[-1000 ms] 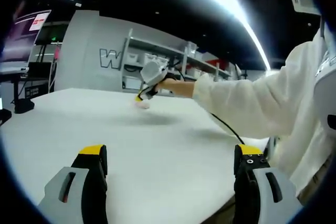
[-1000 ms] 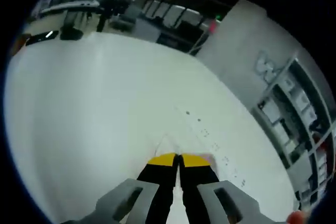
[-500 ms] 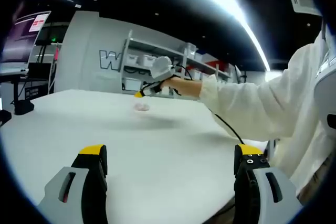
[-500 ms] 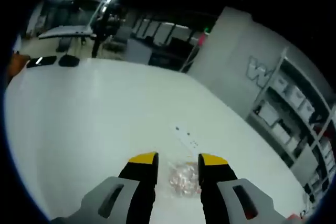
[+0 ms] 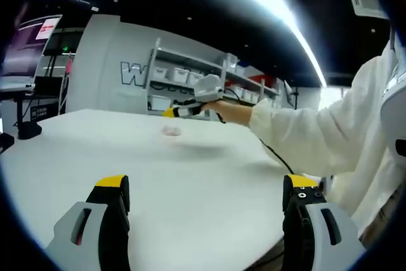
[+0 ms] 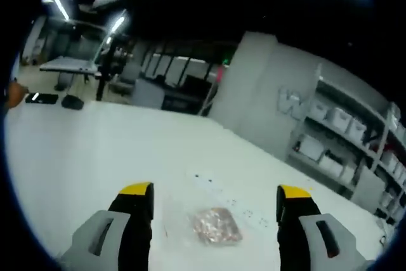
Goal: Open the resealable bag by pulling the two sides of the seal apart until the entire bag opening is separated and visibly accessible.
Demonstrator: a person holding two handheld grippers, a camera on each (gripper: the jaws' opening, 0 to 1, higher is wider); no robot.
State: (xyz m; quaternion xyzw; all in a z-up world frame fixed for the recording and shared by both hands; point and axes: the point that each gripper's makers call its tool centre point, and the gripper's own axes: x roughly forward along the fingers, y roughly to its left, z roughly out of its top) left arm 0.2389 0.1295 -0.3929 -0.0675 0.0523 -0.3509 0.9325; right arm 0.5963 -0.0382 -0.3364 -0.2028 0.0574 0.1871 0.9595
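Bag (image 6: pixel 217 225) lies flat on the surface (image 6: pixel 95 150), untouched. Right hand-held gripper (image 6: pixel 216 192) hovers above it, released; left hand-held gripper (image 5: pixel 206 185) also released, well apart. Advice: each pinches one seal lip, then pull apart evenly.

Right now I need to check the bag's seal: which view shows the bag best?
The right gripper view: the bag lies close between its open jaws. The left gripper view shows it small and blurred, far across the table.
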